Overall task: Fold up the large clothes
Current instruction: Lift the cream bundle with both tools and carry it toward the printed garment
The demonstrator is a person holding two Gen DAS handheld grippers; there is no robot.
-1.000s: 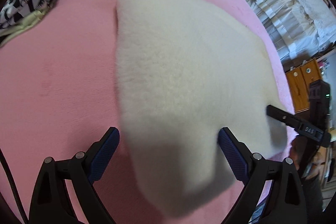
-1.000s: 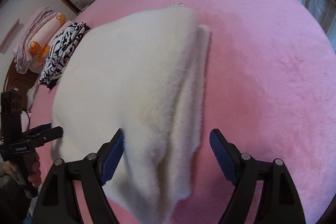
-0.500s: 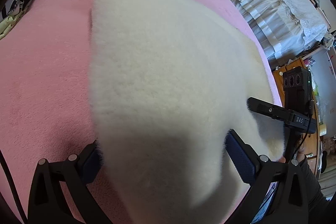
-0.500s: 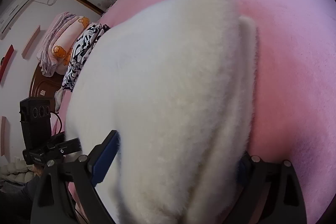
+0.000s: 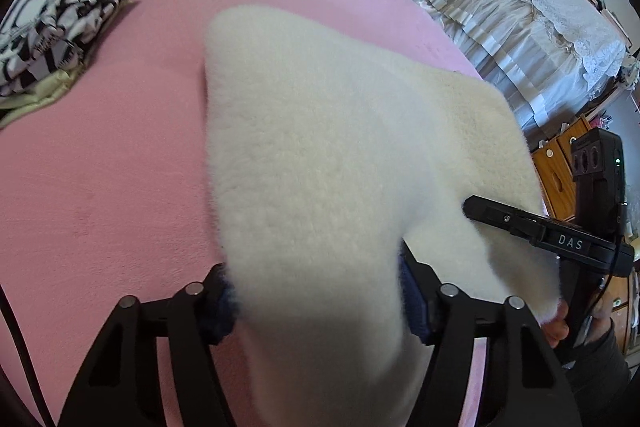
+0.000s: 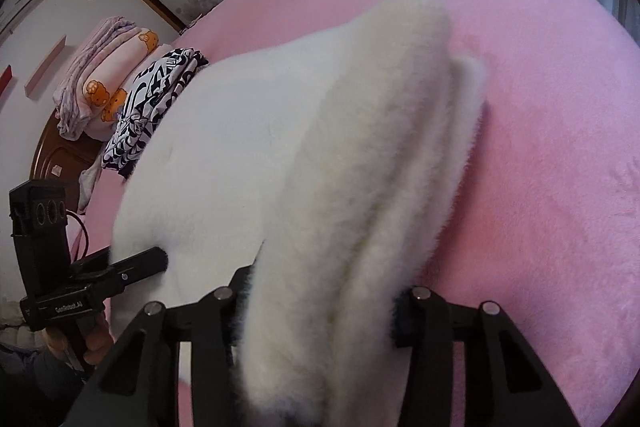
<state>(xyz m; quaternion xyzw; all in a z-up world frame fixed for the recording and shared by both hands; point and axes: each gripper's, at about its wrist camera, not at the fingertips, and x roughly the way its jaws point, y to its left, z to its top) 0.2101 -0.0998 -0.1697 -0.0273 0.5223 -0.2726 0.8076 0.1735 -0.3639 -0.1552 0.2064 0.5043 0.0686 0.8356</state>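
Note:
A large cream-white fleece garment (image 5: 340, 155) lies spread on the pink bed cover (image 5: 100, 187). Its near edge is bunched up between the blue pads of my left gripper (image 5: 320, 307), whose jaws are closing and press the fleece from both sides. In the right wrist view a thick folded ridge of the same garment (image 6: 360, 187) runs into my right gripper (image 6: 320, 311). Those jaws are also closing, with the pads sunk in the pile. Each view shows the other tool's black finger (image 5: 500, 217) (image 6: 136, 267) at the garment's edge, held by a hand.
A folded black-and-white patterned cloth (image 5: 60, 23) lies at the bed's far left over a pale yellow piece. Behind it a rolled pink blanket with bears (image 6: 104, 79) rests by the headboard. A white frilled bedspread (image 5: 500, 7) and a wooden cabinet (image 5: 560, 171) stand off to the right.
Both pairs of jaws stood wide around the fleece's near edge and have narrowed onto it. The cameras dipped close to the garment, then drew back a little with the edge bunched.

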